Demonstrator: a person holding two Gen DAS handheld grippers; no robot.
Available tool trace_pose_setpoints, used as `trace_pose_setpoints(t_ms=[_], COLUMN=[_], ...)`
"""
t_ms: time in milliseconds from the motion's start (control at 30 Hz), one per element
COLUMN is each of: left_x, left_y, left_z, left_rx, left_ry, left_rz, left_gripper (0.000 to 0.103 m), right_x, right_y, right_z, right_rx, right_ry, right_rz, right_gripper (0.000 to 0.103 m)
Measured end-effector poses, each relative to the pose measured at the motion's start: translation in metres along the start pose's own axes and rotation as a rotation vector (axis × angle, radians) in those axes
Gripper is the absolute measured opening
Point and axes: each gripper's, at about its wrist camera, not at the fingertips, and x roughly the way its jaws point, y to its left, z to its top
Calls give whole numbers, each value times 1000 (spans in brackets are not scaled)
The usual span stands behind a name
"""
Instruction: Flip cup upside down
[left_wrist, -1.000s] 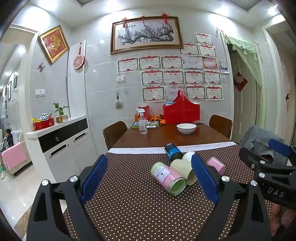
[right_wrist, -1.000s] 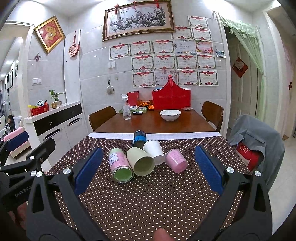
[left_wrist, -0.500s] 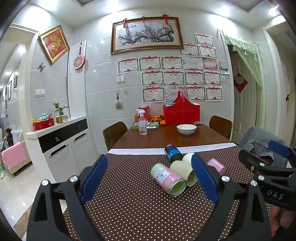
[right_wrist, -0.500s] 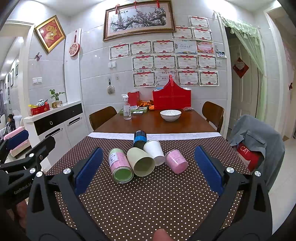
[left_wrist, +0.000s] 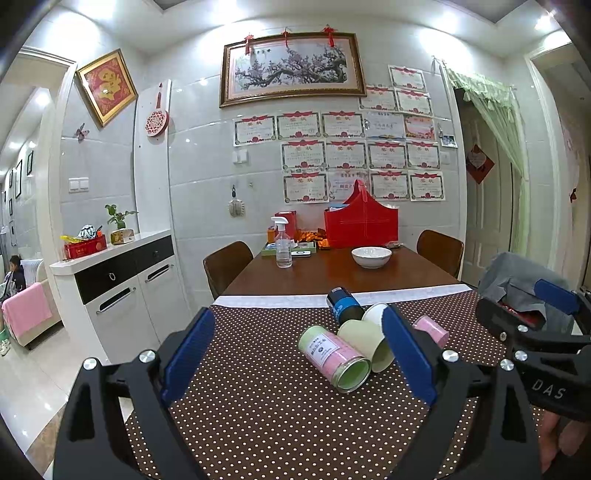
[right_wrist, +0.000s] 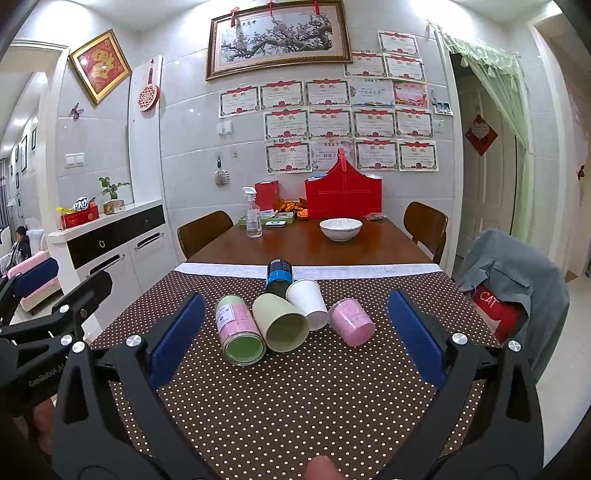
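Several cups lie on their sides on the brown dotted cloth (right_wrist: 295, 398): a pink-and-green labelled cup (right_wrist: 238, 330), a cream cup (right_wrist: 280, 323), a white cup (right_wrist: 306, 297), a small pink cup (right_wrist: 351, 321) and a dark blue cup (right_wrist: 279, 273). The left wrist view shows them too: pink-and-green (left_wrist: 334, 356), cream (left_wrist: 364, 338), blue (left_wrist: 343, 304). My right gripper (right_wrist: 295, 334) is open and empty, just short of the cups. My left gripper (left_wrist: 295, 360) is open and empty, to their left.
Beyond the cloth the wooden table (right_wrist: 310, 249) carries a white bowl (right_wrist: 340, 229), a spray bottle (right_wrist: 253, 218) and a red basket (right_wrist: 343, 195). Chairs stand at both sides; the right one (right_wrist: 517, 280) is draped with a grey jacket. A white cabinet (right_wrist: 122, 243) stands left.
Both grippers stay open and nearly still; the right one has edged slightly closer to the cups. The cups have not moved.
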Motion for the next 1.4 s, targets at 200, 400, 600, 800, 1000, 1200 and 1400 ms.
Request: trace_pose_setpoints(t_ms=[200, 400, 600, 800, 1000, 1200, 1400], left_x=[11, 35, 64, 108, 155, 204, 239], left_y=[-3, -5, -5, 1, 4, 6, 10], left_z=[0, -6, -11, -16, -17, -20, -22], left_rx=[2, 3, 7, -3, -27, -25, -41], left_ry=[19, 57, 100, 181, 265, 336, 377], left_rz=[-4, -9, -9, -10, -20, -17, -11], left_gripper=[90, 90, 90, 90, 90, 90, 90], right_x=[12, 34, 68, 121, 182, 245, 297], right_y=[1, -2, -11, -29, -28, -23, -26], right_z=[-2, -5, -6, 1, 3, 1, -2], right_rx=[-14, -29, -30, -17, -43, -83, -66], right_ry=[25, 77, 153, 270, 412, 538, 657], right_rz=[10, 23, 27, 7, 24, 57, 83], right_gripper=[97, 97, 97, 97, 97, 97, 85])
